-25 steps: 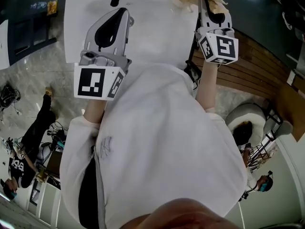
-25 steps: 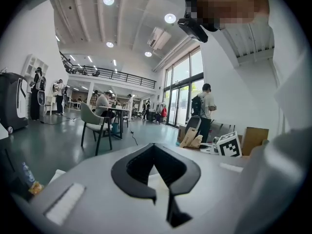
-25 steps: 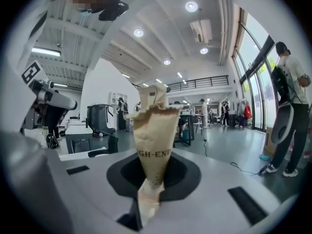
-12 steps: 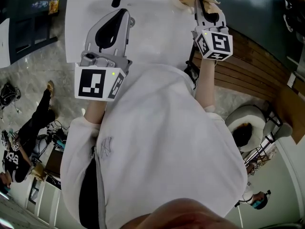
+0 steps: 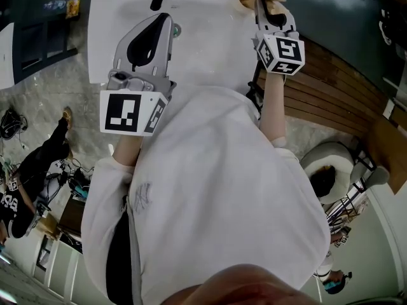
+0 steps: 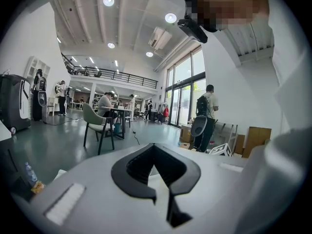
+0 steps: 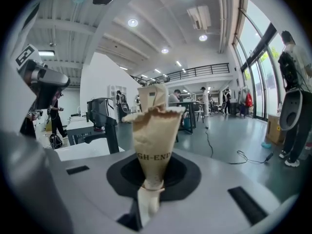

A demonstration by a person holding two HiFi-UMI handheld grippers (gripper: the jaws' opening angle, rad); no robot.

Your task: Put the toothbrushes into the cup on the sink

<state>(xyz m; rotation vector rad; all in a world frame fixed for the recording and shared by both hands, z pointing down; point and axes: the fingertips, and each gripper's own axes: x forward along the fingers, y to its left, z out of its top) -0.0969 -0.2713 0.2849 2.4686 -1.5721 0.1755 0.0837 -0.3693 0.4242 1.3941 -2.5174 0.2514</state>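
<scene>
Since a moment ago the right gripper [image 5: 266,8] has slid toward the far corner of the sink [image 5: 210,43], jaws clamped on a paper-wrapped toothbrush [image 7: 152,130]. On the left gripper [image 5: 164,21] the jaws sit together, empty. No cup in sight; I'd keep the toothbrush upright and lower it gently.

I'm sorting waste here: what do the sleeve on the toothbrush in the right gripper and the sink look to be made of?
The sleeve pinched in the right gripper's jaws looks like matte tan kraft paper: it is creased, with a ragged top edge and printed lettering. The sink seems to be glazed white ceramic, smooth and evenly bright, though moulded resin would look alike.
</scene>
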